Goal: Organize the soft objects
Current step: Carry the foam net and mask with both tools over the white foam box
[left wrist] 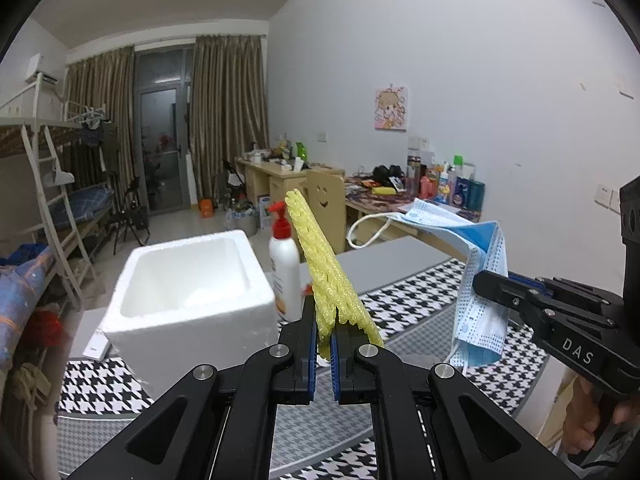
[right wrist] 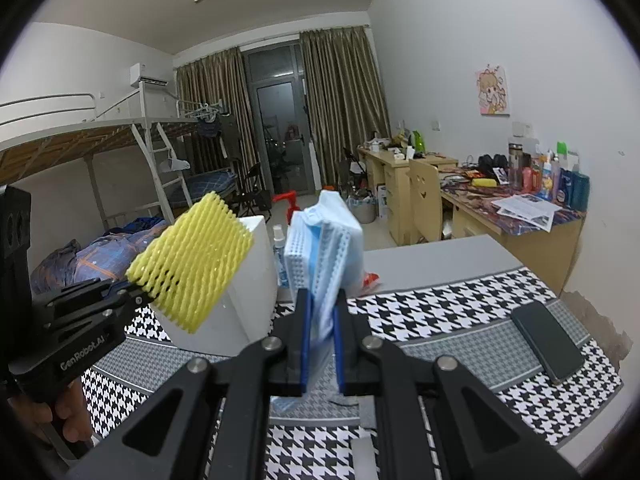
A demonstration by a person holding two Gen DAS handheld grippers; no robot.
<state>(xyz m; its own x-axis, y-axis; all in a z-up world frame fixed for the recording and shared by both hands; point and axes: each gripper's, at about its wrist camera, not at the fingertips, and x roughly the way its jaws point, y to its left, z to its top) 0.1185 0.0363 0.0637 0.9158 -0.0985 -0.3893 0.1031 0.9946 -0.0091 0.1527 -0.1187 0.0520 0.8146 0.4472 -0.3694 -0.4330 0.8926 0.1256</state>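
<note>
Left gripper (left wrist: 325,326) "GenRobot.AI" clamped on yellow foam net (left wrist: 328,276) — right gripper (right wrist: 322,320) "DAS" on blue mask (right wrist: 328,248).

Left gripper (left wrist: 325,322): matte black linkage arms, silver round pivot screws, blue pads on finger inner faces; side of body marked "GenRobot.AI" in white. Right gripper (right wrist: 323,308): same black build, silver pivots, blue pads; white "DAS" lettering on side. Bare hand (left wrist: 588,430) grips handle, skin tan; no sleeve visible.
</note>
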